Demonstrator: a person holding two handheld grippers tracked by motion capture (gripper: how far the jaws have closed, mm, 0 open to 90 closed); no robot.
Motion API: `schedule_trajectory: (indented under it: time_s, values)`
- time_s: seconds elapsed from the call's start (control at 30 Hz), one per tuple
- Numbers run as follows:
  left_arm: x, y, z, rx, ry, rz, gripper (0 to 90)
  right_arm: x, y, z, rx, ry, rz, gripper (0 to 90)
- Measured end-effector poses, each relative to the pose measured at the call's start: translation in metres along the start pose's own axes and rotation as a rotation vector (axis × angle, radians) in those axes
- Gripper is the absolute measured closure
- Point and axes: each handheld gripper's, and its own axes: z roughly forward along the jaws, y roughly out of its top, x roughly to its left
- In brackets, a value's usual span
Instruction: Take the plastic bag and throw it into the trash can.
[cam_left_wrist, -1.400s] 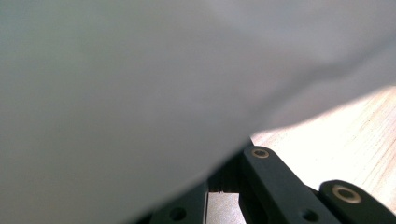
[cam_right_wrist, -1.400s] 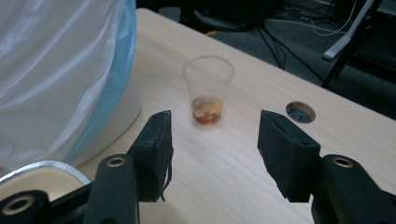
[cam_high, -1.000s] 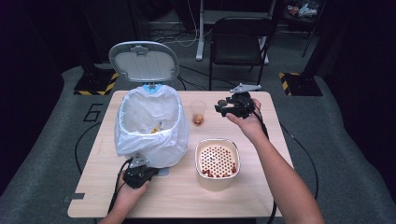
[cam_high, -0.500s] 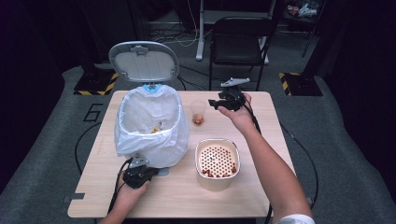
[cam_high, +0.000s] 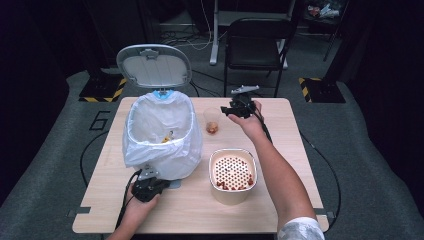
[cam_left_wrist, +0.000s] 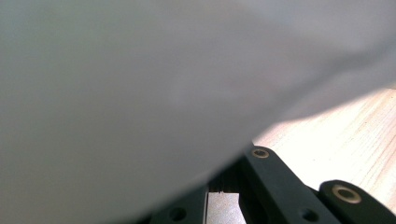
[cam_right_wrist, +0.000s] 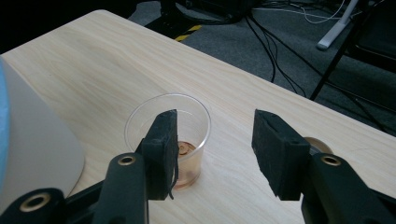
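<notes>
— So, from the left: what's the left gripper (cam_high: 148, 188) doing?

— Pressed together at the bin's (cam_high: 161, 137) near foot. Whether it pinches the bag (cam_left_wrist: 140, 93) or the bin's base I can't tell; its own view is mostly white blur.

— And the cup (cam_high: 212, 121)?

— Upright on the table (cam_high: 280, 145), between bin and right gripper (cam_high: 231, 111), with a little reddish stuff at the bottom. The strainer pot (cam_high: 233, 175) sits nearer the person.

— The right gripper, then?

— Spread, and its jaws have just been closing, with nothing between them. In its own view the cup (cam_right_wrist: 169, 138) lies ahead and left of the gap (one pad (cam_right_wrist: 161, 149) overlaps its rim), so it likely needs a nudge leftward. It's clearly the nearer hand.
</notes>
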Motion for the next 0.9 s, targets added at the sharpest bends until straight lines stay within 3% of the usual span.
schedule_trajectory:
  time_s: [0.03,0.13,0.37,0.5,0.57,0.63,0.73,0.8,0.9]
  values:
    - [0.0,0.0,0.0,-0.001,-0.002,-0.001,90.0,0.001,-0.001,0.005,0.006,-0.004,-0.008,49.4]
    - [0.0,0.0,0.0,-0.001,-0.001,-0.001,90.0,0.003,-0.002,0.012,0.026,0.008,0.027,47.8]
    - [0.0,0.0,0.0,0.0,-0.001,-0.001,90.0,0.01,0.0,0.02,0.03,0.009,0.007,44.7]
    - [0.0,0.0,0.0,-0.001,-0.002,-0.003,90.0,0.015,0.003,0.026,0.061,-0.043,-0.007,44.2]
    - [0.0,0.0,0.0,-0.002,-0.004,-0.005,90.0,0.018,0.008,0.029,0.071,-0.03,-0.025,47.7]
    - [0.0,0.0,0.0,-0.009,-0.009,-0.009,90.0,0.02,0.009,0.03,0.078,-0.03,-0.005,48.8]
    - [0.0,-0.001,0.001,-0.012,-0.012,-0.018,90.0,0.024,0.007,0.037,0.102,-0.064,0.004,51.6]
    - [0.001,0.0,0.0,-0.014,-0.021,-0.005,90.0,0.024,0.005,0.04,0.122,-0.072,0.014,53.2]
    - [0.0,-0.001,0.0,-0.002,-0.008,-0.017,90.0,0.023,0.004,0.042,0.136,-0.076,0.022,54.9]
